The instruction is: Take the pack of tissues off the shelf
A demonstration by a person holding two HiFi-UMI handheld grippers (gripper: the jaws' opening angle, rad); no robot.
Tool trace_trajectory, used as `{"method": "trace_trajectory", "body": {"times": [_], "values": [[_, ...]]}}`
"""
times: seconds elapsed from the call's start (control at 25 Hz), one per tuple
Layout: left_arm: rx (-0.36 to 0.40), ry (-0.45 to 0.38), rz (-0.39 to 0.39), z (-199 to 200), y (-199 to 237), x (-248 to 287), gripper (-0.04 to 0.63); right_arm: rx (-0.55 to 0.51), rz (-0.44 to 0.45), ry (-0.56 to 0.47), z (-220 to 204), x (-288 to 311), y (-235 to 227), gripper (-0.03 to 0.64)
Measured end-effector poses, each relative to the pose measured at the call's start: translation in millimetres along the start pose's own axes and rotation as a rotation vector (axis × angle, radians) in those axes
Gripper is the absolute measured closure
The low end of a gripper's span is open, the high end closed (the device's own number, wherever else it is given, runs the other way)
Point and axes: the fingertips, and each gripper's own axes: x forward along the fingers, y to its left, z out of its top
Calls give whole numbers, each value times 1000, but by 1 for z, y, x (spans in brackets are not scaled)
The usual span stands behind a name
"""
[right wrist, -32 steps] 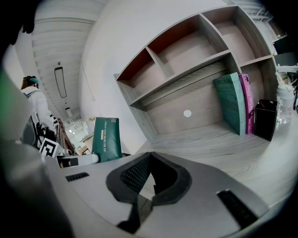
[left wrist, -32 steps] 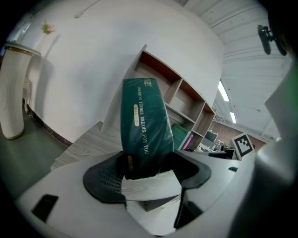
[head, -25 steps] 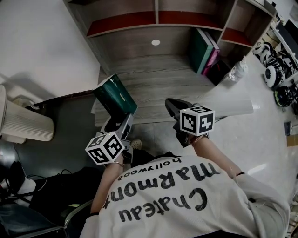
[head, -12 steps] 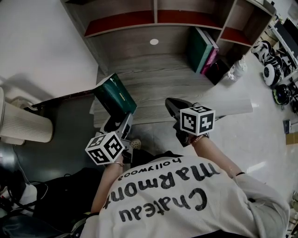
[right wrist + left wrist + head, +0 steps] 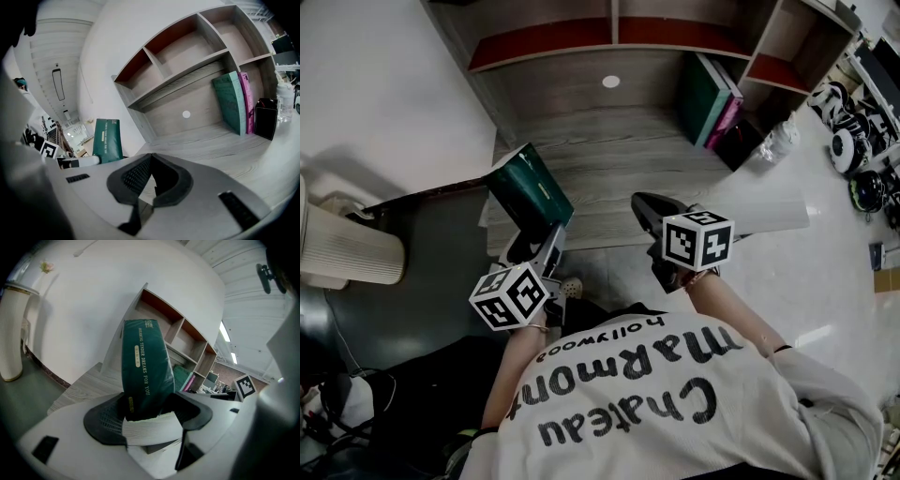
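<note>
The green pack (image 5: 530,192) (image 5: 145,366) (image 5: 107,136) is off the shelf, clamped at its lower end between the left gripper's (image 5: 534,244) (image 5: 145,411) wide-set jaws. It stands nearly upright above the near left corner of the wooden desk (image 5: 609,150). To its right, well apart, the right gripper (image 5: 647,208) (image 5: 152,157) hangs over the desk's near edge, its jaws together on nothing. Far right on the desk, a teal and a pink book (image 5: 708,98) (image 5: 232,101) lean under the shelves (image 5: 581,42). A white ribbed unit (image 5: 352,248) stands at the left.
</note>
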Motion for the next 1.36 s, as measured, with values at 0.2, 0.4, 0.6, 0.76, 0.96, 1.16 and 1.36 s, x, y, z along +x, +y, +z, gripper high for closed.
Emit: {"method": "trace_trajectory", "body": {"times": [0.2,0.4,0.6,0.76,0.96,1.16,1.36], "values": [[1,-5,2,4,1,1,276,10,-5,-8,3,0,-1,606],[7,-12,3,5,-1,0,276,-47,-1,-5,4,0,2,607],[8,-18,8,5,-1,-1,276,-61,2,3,3,0,3,607],[8,-22,9,6,-2,-3,276,-64,7,3,4,0,5,607],[6,-25,11,5,-2,-3,276,-71,10,8,3,0,4,607],[5,-27,12,6,-2,-4,276,-75,11,12,3,0,5,607],[6,-27,13,7,-3,-6,276,-76,14,18,2,-1,6,607]]}}
